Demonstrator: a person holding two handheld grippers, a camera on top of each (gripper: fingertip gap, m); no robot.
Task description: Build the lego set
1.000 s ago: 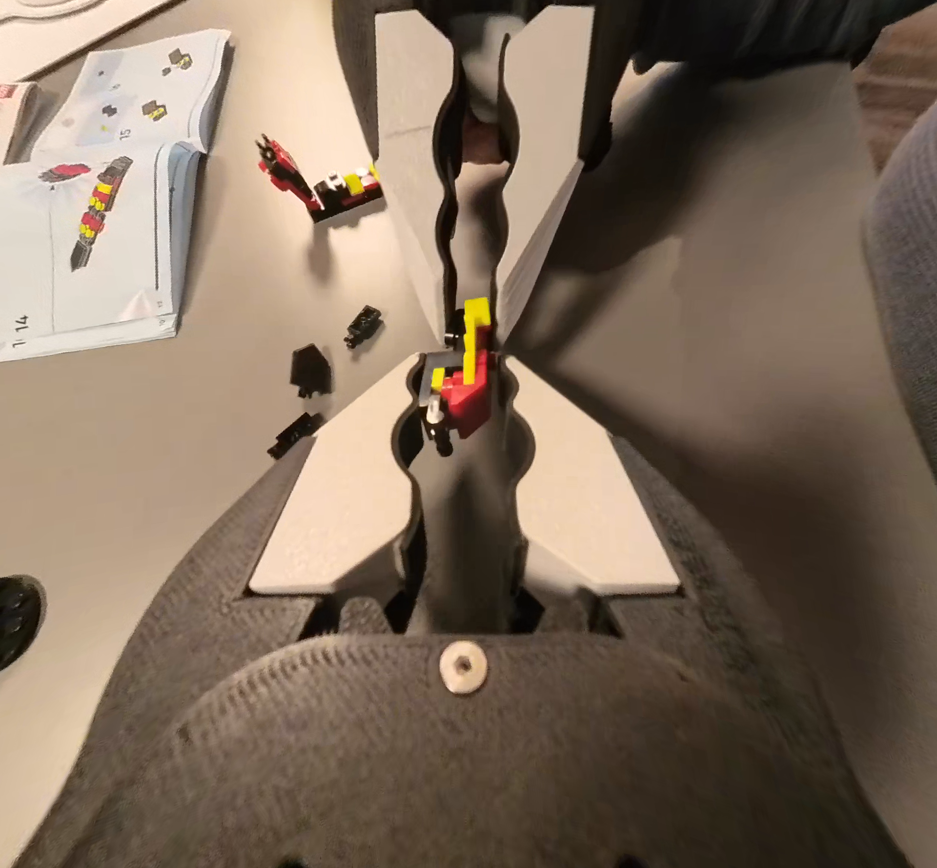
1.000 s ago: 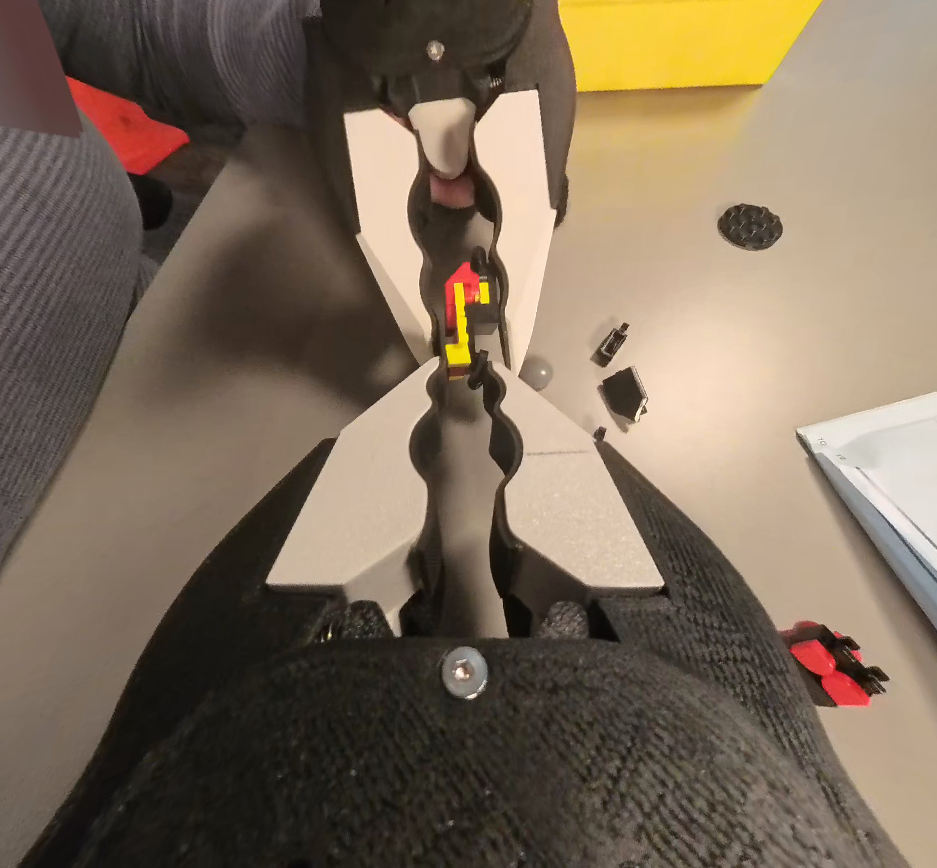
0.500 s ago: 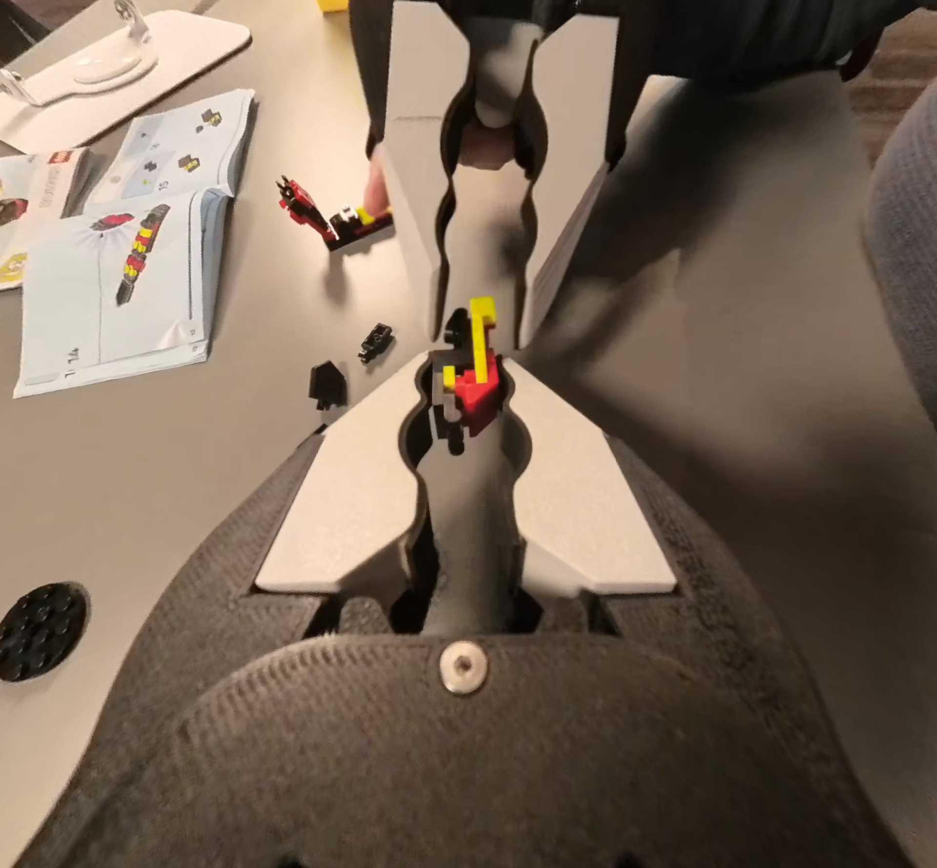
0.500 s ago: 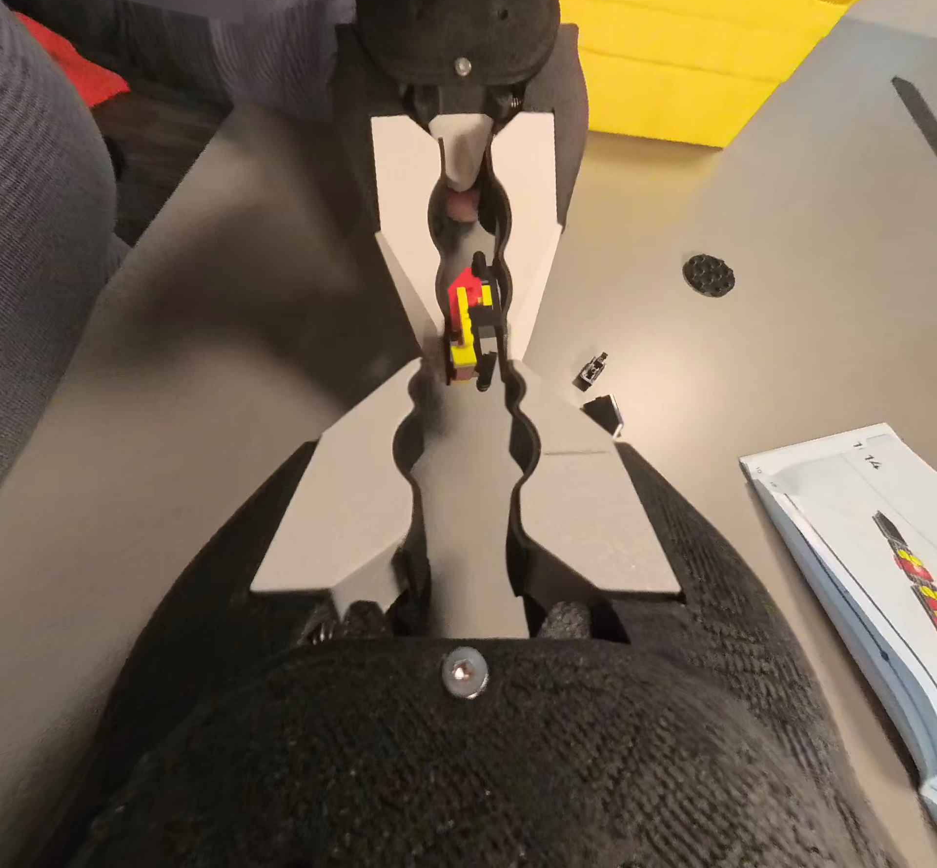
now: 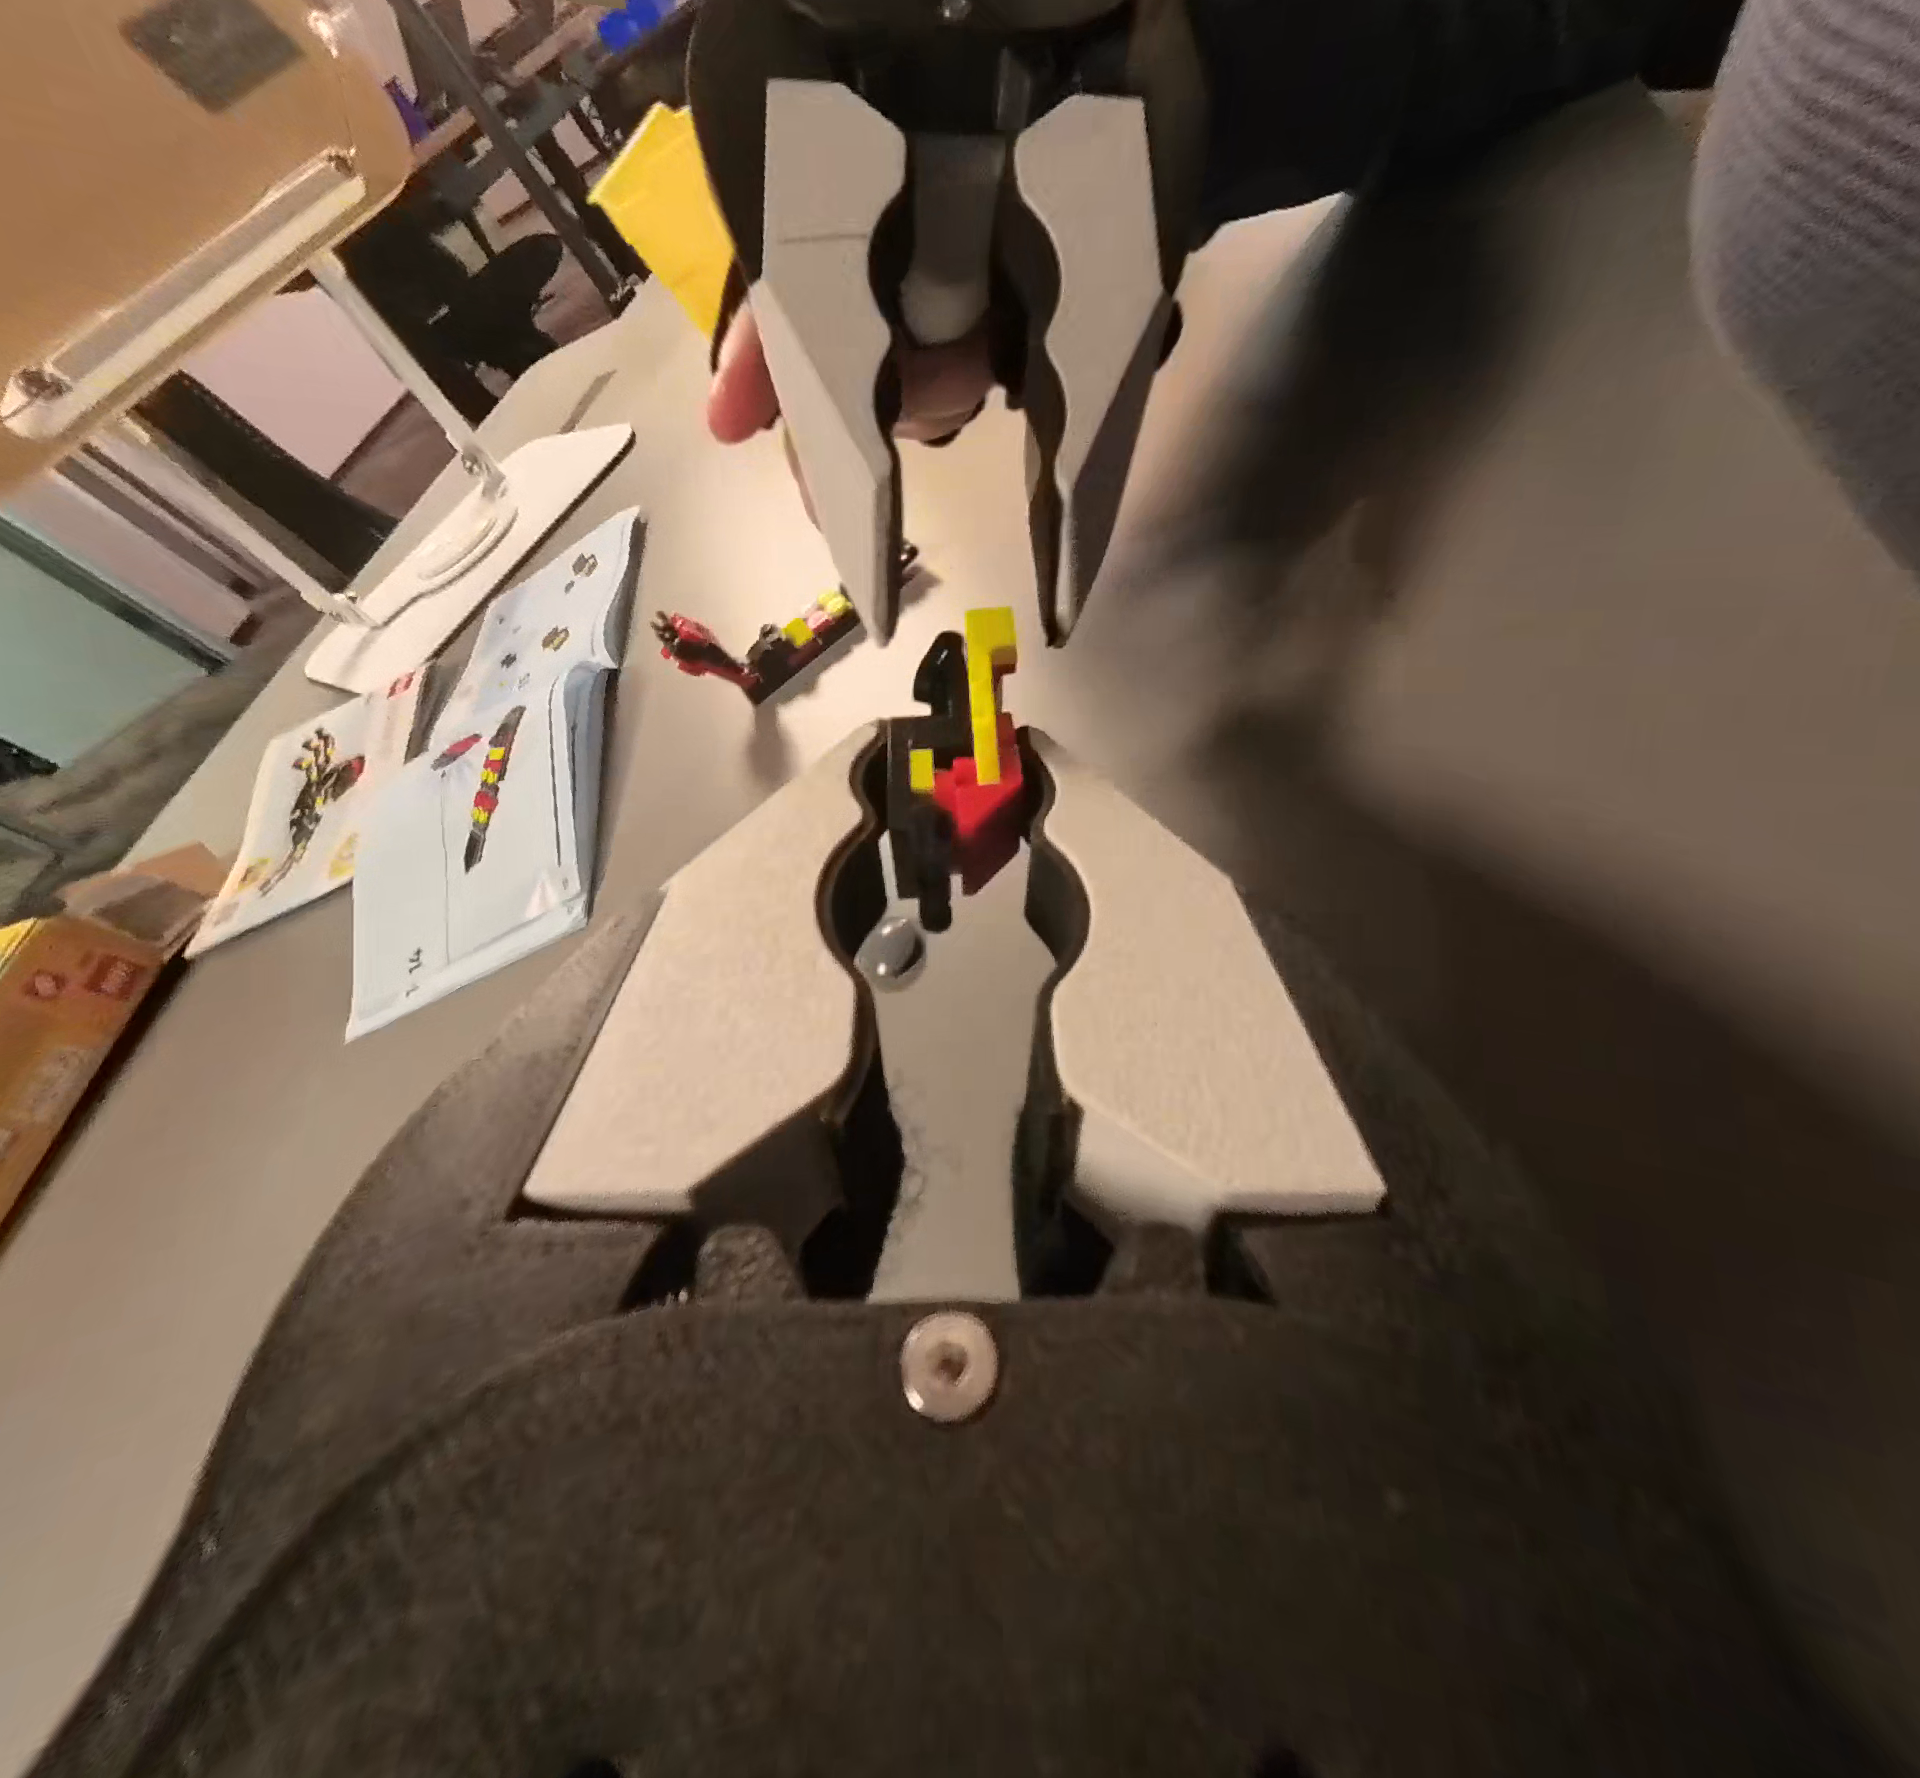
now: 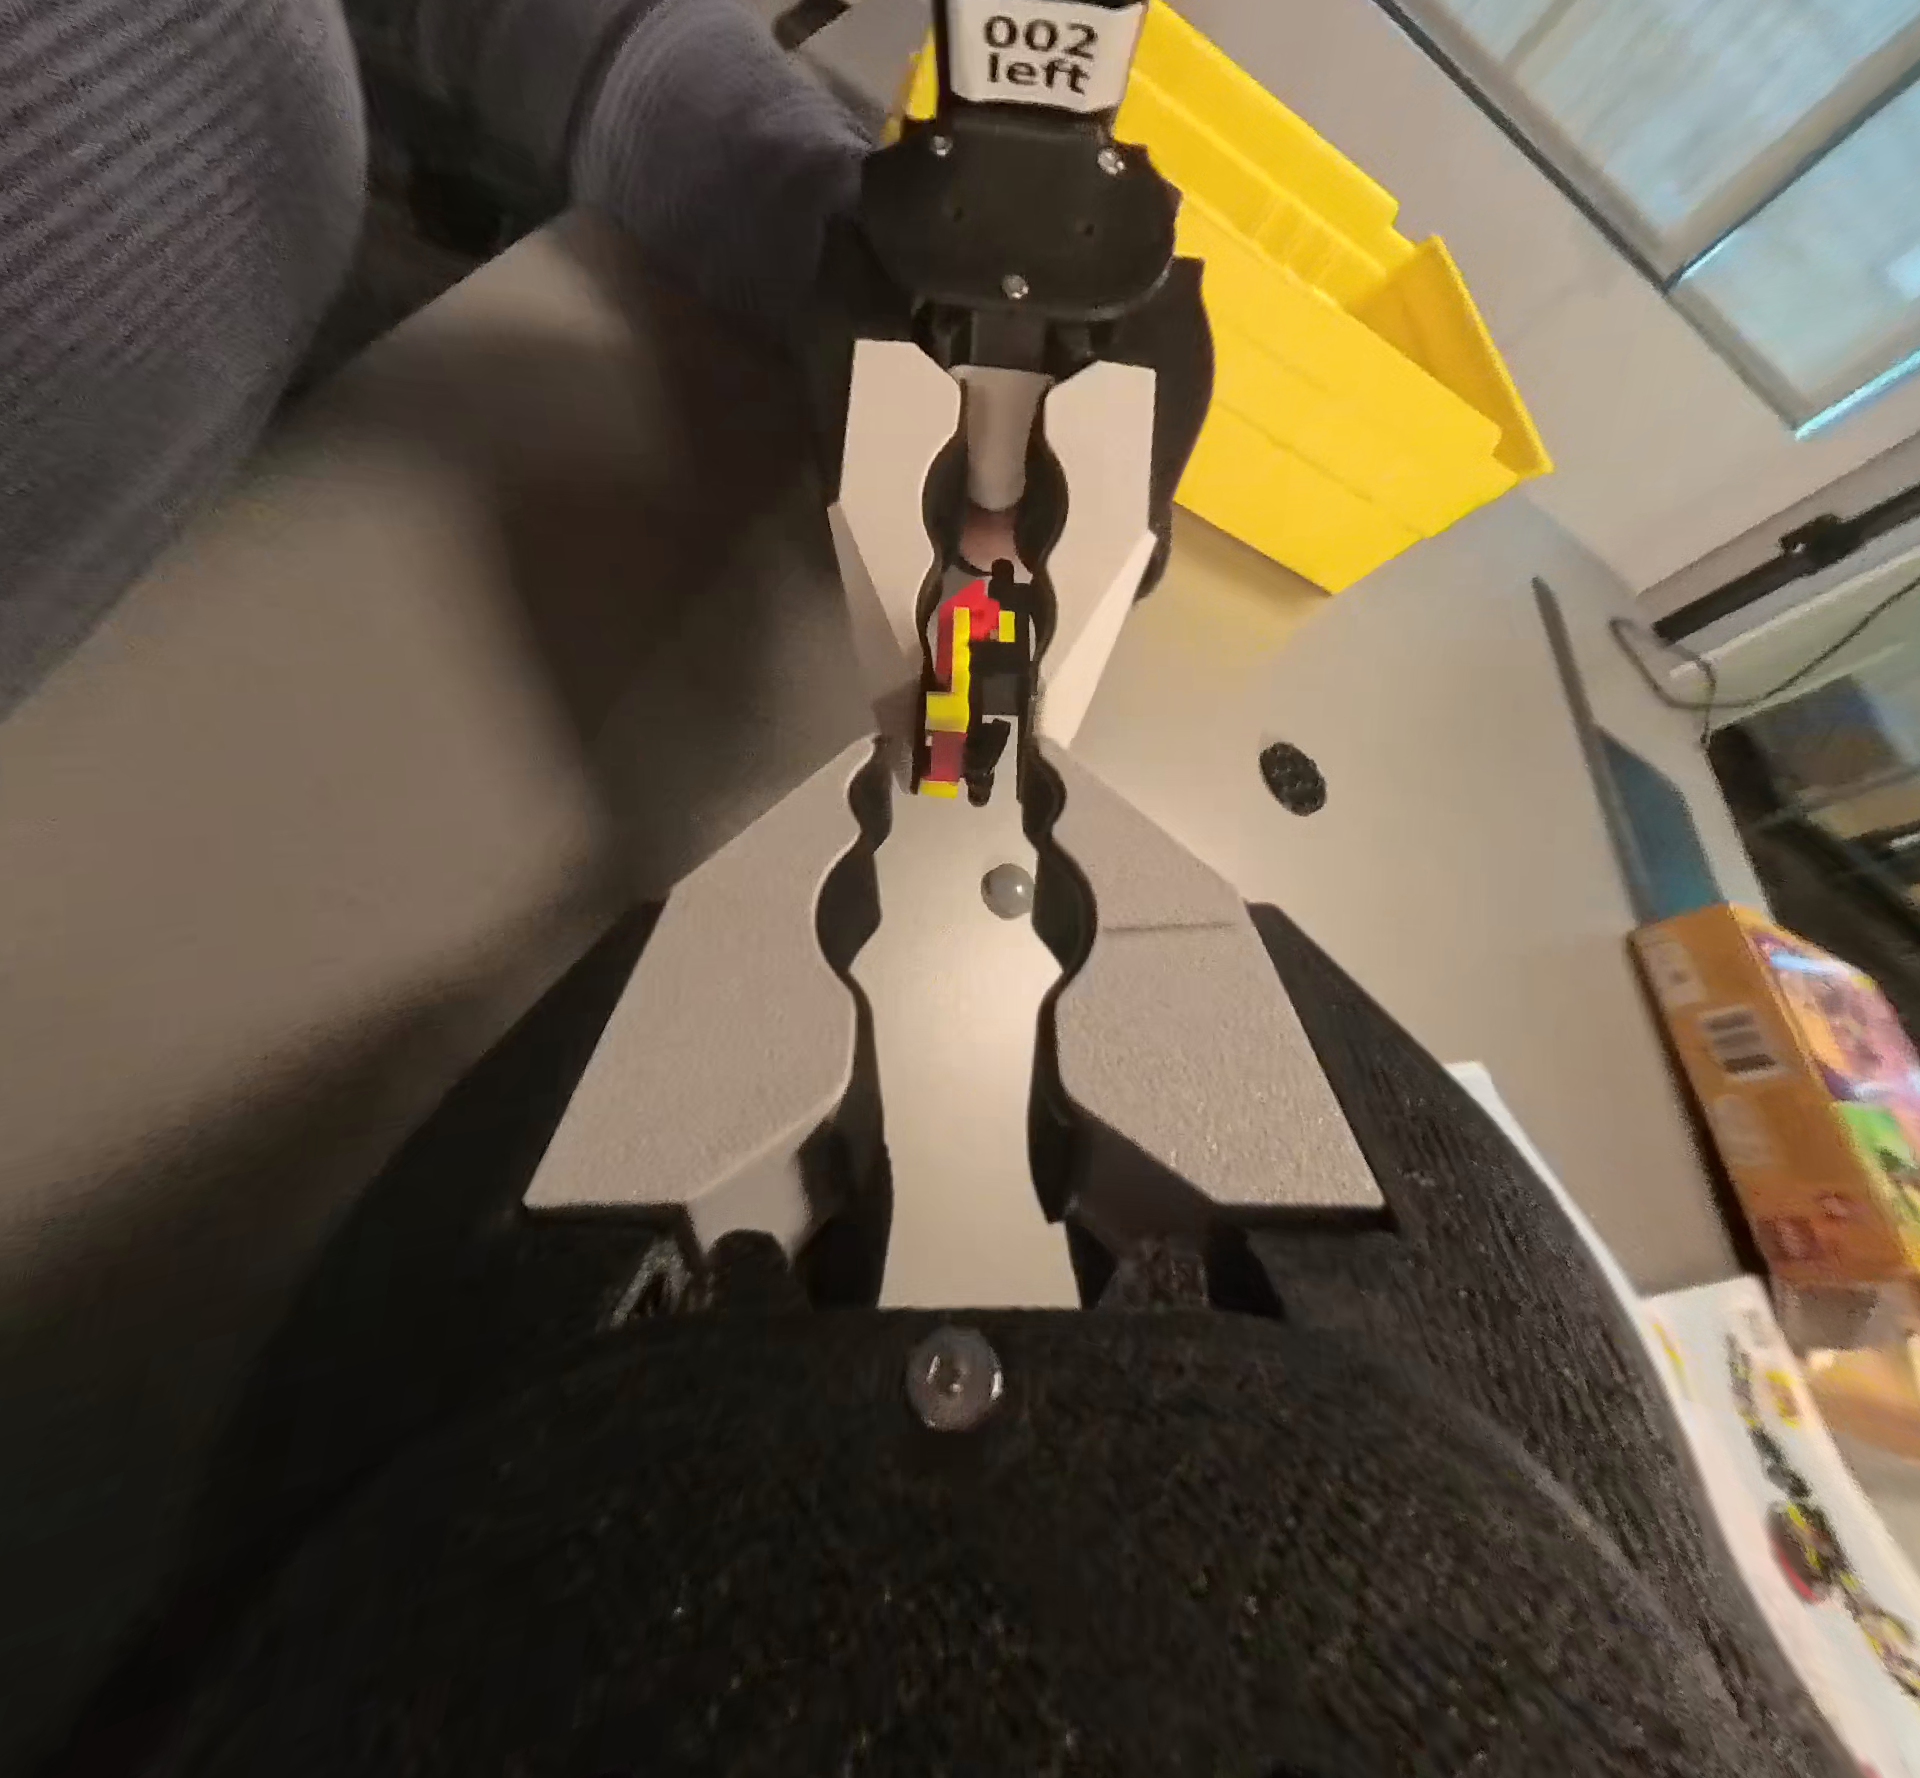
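Observation:
A small lego assembly (image 5: 961, 778) of red, yellow and black pieces is held above the grey table (image 5: 260, 1261). My left gripper (image 5: 961, 752) is shut on its red and black end. A yellow piece and a black hook stick out past the tips. My right gripper (image 5: 966, 632) faces it tip to tip, open, its fingers on either side of the yellow end without touching. In the right wrist view the assembly (image 6: 961, 679) sits in the left gripper (image 6: 971, 710), and its near end lies between my open right gripper's tips (image 6: 956, 752).
On the table lie an open instruction booklet (image 5: 499, 793), a second red, black and yellow build (image 5: 769, 653), a small grey round piece (image 6: 1006, 890) and a black round piece (image 6: 1291, 778). A yellow bin (image 6: 1330, 378), a lego box (image 6: 1787, 1084) and a white stand base (image 5: 488, 523) stand around. Less than 4 cm separates the two grippers' tips.
My right gripper was shut on the assembly's yellow end a second ago; it has opened and let go. Both grippers have tilted up, and the left one keeps the assembly.

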